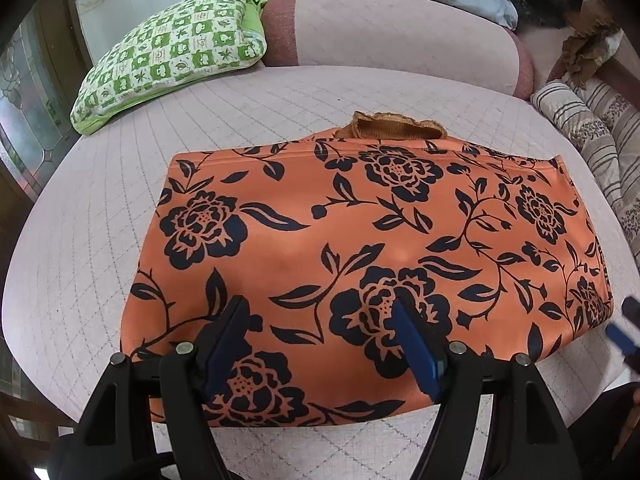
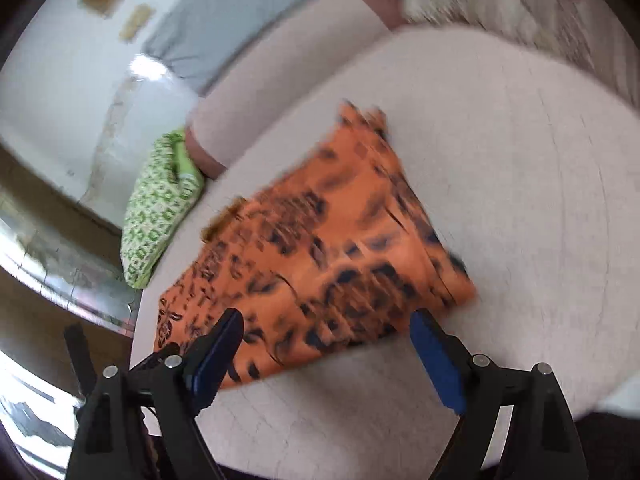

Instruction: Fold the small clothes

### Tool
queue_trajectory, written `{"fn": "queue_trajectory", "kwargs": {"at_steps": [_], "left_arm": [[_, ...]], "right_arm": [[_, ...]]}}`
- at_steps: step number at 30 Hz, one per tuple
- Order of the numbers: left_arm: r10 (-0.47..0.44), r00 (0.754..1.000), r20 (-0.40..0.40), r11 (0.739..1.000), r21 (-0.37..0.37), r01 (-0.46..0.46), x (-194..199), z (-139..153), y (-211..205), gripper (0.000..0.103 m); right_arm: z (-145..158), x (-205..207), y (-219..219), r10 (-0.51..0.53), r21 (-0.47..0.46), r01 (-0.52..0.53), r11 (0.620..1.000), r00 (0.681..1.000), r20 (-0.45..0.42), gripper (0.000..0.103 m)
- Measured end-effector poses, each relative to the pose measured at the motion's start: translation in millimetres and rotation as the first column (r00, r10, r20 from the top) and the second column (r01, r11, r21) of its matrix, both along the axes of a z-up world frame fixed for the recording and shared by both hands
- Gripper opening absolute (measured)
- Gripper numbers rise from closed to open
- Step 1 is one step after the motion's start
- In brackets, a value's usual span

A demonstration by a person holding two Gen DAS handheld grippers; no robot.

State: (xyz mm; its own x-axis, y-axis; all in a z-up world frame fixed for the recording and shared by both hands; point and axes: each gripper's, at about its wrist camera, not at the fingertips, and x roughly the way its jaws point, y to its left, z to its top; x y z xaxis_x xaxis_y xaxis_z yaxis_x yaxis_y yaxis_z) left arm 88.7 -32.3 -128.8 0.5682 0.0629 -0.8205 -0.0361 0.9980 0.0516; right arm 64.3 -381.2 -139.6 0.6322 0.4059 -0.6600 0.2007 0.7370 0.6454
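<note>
over the near edge of the orange floral garment [image 1: 360,240] hangs the left gripper [image 1: 320,320], its jaws spread wide and holding nothing. the right gripper [image 2: 328,328] hovers off the garment's near right corner, also spread and empty; that view is smeared with motion blur. the garment lies flat in a tidy rectangle on the pink quilted bed [image 1: 100,240], with a ribbed tan collar [image 1: 392,124] poking out at its far edge. judging by the straight edges, at least one fold looks done; the piece is still broad, so a further fold may remain, or only a final smoothing. beyond the garment's far left corner sits a green checked pillow [image 1: 172,52], behind the garment a pink bolster [image 1: 380,28], and to its right striped bedding [image 1: 592,128].
</note>
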Motion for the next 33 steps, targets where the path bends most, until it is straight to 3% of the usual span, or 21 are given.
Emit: {"fn": "queue_trajectory", "kwargs": {"at_steps": [3, 5, 10, 15, 16, 18, 20, 22, 24, 26, 28, 30, 31, 33], "left_arm": [[-0.001, 1.0, -0.002, 1.0, -0.004, 0.001, 2.7, -5.4, -1.7, 0.074], [-0.006, 1.0, -0.016, 1.0, -0.004, 0.006, 6.2, -12.0, -4.0, 0.074], [-0.007, 1.0, 0.005, 1.0, -0.01, 0.008, 9.7, -16.8, -7.6, 0.074], [-0.006, 1.0, 0.027, 1.0, -0.008, 0.007, 15.5, -16.8, -8.7, 0.074], [-0.006, 1.0, 0.028, 1.0, -0.011, 0.006, 16.3, -16.7, -8.0, 0.074], [-0.005, 0.999, 0.036, 1.0, -0.008, 0.005, 17.1, -16.4, -6.6, 0.074], [0.004, 0.999, 0.038, 1.0, 0.004, -0.004, 17.9, -17.1, -3.7, 0.074], [0.014, 0.999, 0.046, 1.0, 0.004, -0.014, 16.2, -14.5, 0.4, 0.074], [0.018, 0.998, 0.059, 1.0, 0.003, -0.018, 13.1, -10.3, 3.3, 0.074], [0.026, 0.997, 0.076, 1.0, 0.009, -0.027, 11.3, -7.7, 4.9, 0.074], [0.031, 0.997, 0.064, 0.999, 0.035, -0.033, 14.4, -14.4, 3.8, 0.078], [0.025, 1.0, 0.013, 0.998, 0.061, -0.026, 20.7, -30.4, 1.2, 0.079], [0.024, 0.999, 0.03, 0.997, 0.073, -0.026, 20.6, -34.9, 1.1, 0.083], [0.012, 0.999, 0.031, 0.996, 0.092, -0.015, 19.3, -30.2, -0.2, 0.083]], "right_arm": [[-23.1, 0.5, -6.6, -0.044, 0.08, 0.05, 0.996, 0.996, -0.073, 0.087], [-29.1, 0.5, -12.9, -0.066, 0.125, 0.075, 0.989, 0.995, -0.074, 0.087], [-34.3, 9.7, -20.2, -0.115, 0.179, 0.134, 0.975, 0.987, -0.114, 0.089], [-37.1, 28.6, -33.7, -0.184, 0.291, 0.218, 0.932, 0.973, -0.14, 0.088], [-33.0, 33.2, -32.3, -0.198, 0.28, 0.225, 0.933, 0.972, -0.124, 0.086], [-26.9, 37.0, -31.5, -0.214, 0.24, 0.229, 0.943, 0.973, -0.085, 0.071], [-31.8, 39.1, -31.4, -0.229, 0.204, 0.25, 0.947, 0.966, -0.121, 0.049], [-39.5, 39.5, -29.9, -0.218, 0.205, 0.246, 0.947, 0.964, -0.149, 0.048], [-35.0, 38.1, -28.3, -0.214, 0.207, 0.234, 0.95, 0.97, -0.115, 0.051], [-31.0, 39.5, -28.1, -0.223, 0.188, 0.238, 0.953, 0.97, -0.095, 0.068], [-34.5, 42.0, -27.6, -0.234, 0.156, 0.249, 0.956, 0.967, -0.104, 0.069], [-38.8, 44.2, -26.4, -0.232, 0.148, 0.246, 0.958, 0.967, -0.106, 0.069], [-37.8, 45.8, -25.0, -0.227, 0.135, 0.24, 0.961, 0.968, -0.103, 0.07], [-35.1, 50.3, -21.9, -0.201, 0.103, 0.211, 0.972, 0.975, -0.1, 0.054]]}}
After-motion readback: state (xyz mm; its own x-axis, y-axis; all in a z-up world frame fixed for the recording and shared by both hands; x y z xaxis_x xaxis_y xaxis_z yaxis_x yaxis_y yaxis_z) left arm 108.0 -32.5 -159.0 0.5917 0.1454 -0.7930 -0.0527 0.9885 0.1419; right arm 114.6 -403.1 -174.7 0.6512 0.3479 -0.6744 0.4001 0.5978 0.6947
